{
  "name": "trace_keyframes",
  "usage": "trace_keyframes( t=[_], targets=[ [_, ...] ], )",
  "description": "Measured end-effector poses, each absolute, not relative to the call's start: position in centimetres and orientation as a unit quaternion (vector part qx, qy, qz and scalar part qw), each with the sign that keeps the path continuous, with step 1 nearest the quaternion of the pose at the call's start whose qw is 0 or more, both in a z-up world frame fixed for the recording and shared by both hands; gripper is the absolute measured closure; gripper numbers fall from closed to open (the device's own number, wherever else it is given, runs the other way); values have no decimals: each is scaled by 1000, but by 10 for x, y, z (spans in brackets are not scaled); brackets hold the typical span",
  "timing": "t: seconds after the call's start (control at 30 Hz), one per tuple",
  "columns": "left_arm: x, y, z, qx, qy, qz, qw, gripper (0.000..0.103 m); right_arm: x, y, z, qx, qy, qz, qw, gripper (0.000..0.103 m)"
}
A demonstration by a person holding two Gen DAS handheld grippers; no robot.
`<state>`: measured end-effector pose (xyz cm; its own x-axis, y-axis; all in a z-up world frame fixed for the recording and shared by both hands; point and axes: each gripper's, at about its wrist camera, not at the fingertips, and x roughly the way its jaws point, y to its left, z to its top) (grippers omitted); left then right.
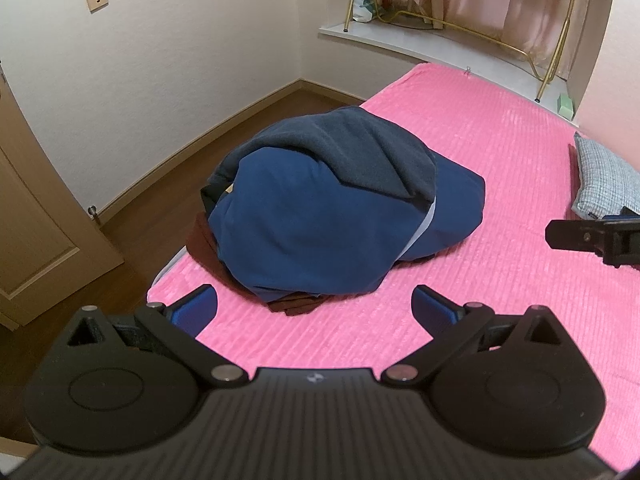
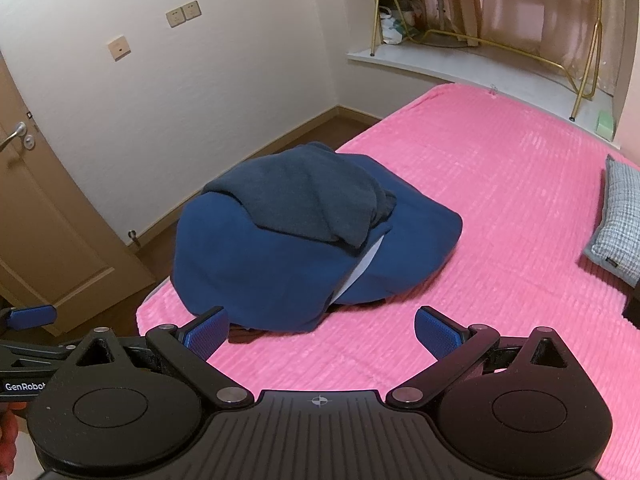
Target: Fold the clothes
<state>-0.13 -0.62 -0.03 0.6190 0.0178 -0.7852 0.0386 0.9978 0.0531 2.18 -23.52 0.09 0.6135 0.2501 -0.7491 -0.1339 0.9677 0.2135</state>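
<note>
Left gripper hovers over the pink bed, fingers wide apart, empty. Right gripper is the same, spread wide and holding nothing. The clothes pile sits at twelve o'clock of both, near the bed's corner: blue garment, dark grey one draped on top. A pillow lies at three o'clock.

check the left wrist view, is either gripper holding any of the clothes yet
No, the left gripper and right gripper both hang open over the pink bedspread, short of the clothes pile.
</note>
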Motion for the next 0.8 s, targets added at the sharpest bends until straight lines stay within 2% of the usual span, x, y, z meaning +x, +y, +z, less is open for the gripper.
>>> trace_keyframes(
  t=[0.57, 0.8],
  targets=[
    [-22, 0, 1, 4, 441, 12, 898, 2, 7, -244, -5, 62, 432, 131, 890, 2],
    [-42, 3, 4, 33, 424, 32, 904, 2, 10, -244, -4, 42, 423, 152, 892, 2]
  ],
)
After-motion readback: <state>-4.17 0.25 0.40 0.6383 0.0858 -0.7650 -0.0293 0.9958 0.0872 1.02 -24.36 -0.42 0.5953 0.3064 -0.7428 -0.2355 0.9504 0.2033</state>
